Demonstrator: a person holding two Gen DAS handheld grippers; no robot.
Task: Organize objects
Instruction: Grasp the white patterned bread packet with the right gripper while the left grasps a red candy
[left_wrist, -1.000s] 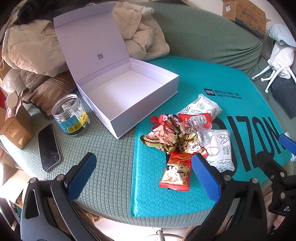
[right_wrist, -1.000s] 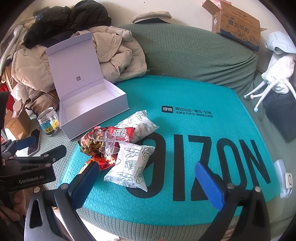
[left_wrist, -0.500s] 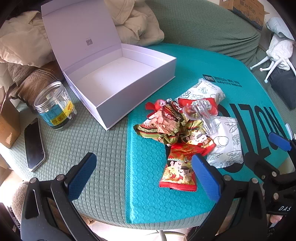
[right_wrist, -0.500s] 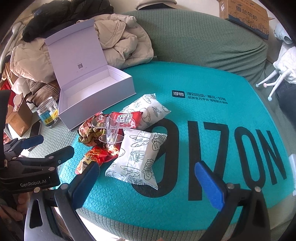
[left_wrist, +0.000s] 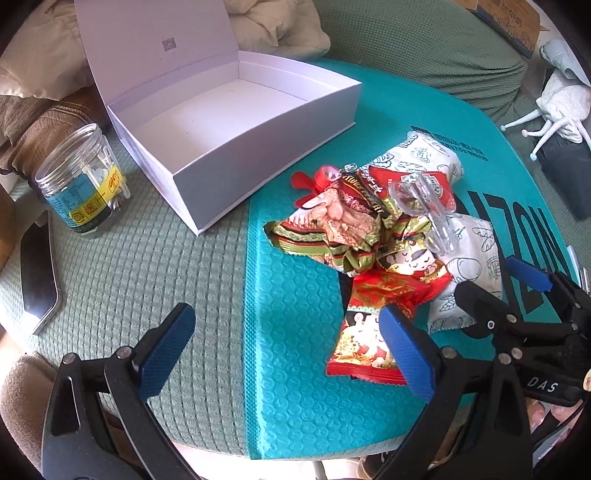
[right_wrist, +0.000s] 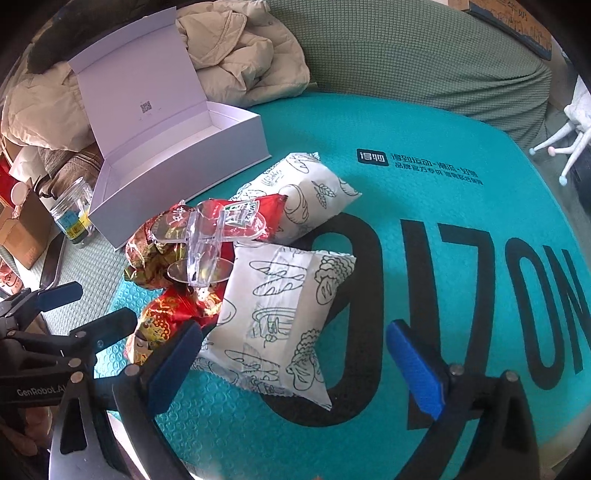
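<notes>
Nothing's sorted yet, as far as I can tell. Biggest thing here is the teal bubble-textured mailer with black lettering (right_wrist: 424, 206), lying flat on a green waffle-knit cover over what looks like a bed or couch. I'll place everything relative to that mailer.

Off its far-left corner, overlapping the edge a bit, sits the white cardboard gift box with its hinged lid up (left_wrist: 236, 122), totally empty inside. So the packing hasn't started.

On the mailer's left part is the snack pile: two white pillow packs with black doodle prints (right_wrist: 280, 317), then red and gold foil snack packets (left_wrist: 373, 332) heaped together, and on top a small clear plastic stemmed cup (right_wrist: 203, 254) lying on its side.

Well left of the mailer, past the box, there's a clear plastic jar with a blue and yellow label (left_wrist: 83, 184) and a dark phone (left_wrist: 38, 273).

The left gripper (left_wrist: 284, 347) hangs over the mailer's near-left edge, jaws wide, holding nothing. The right gripper (right_wrist: 295, 365) hovers at the nearer white pack, jaws also wide and empty.

My guess: everything in the pile is left to go into the box.
</notes>
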